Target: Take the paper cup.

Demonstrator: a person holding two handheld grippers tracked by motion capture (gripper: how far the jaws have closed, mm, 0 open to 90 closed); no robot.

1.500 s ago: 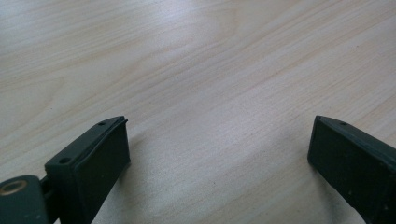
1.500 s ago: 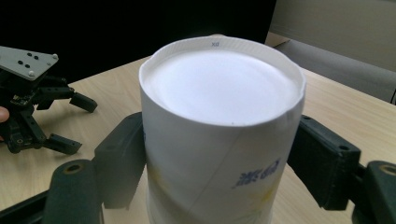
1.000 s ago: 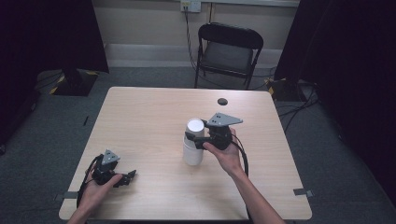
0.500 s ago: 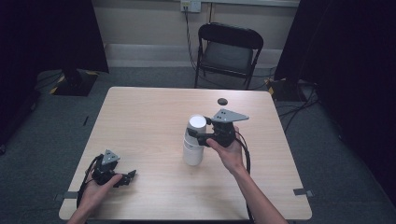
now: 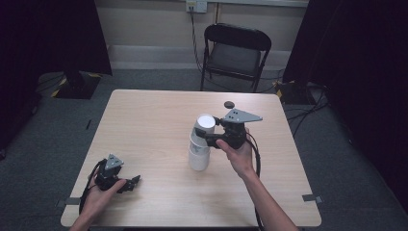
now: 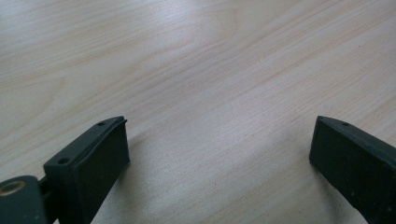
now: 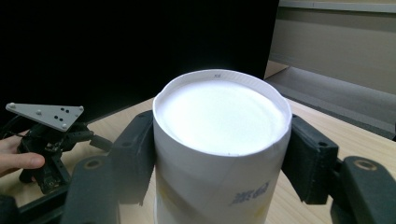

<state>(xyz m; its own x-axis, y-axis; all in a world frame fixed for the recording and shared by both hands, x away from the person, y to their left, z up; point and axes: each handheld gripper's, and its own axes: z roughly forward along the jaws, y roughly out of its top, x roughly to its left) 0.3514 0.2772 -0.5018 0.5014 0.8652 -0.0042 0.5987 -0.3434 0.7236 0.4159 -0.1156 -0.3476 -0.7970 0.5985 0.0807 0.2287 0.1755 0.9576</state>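
Pale wooden counter (image 5: 154, 120) carried stacked white cups (image 5: 199, 156); the right gripper (image 5: 211, 139), fingers pinching the top cup (image 7: 219, 140), had lifted and tilted it, starting separation. The left gripper (image 5: 130, 184) rested spread apart.

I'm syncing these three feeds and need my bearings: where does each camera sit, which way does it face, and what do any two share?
High view: fixed above the person's side, facing forward and down on the table; both forearms, the left gripper and right gripper show.
Left gripper view: rides the left gripper, looking down at bare wood between its wide-apart jaws.
Right gripper view: rides the right gripper, facing the upside-down stack of white cups held between its jaws.
Shared: high and right gripper views both show the cups and the left gripper.
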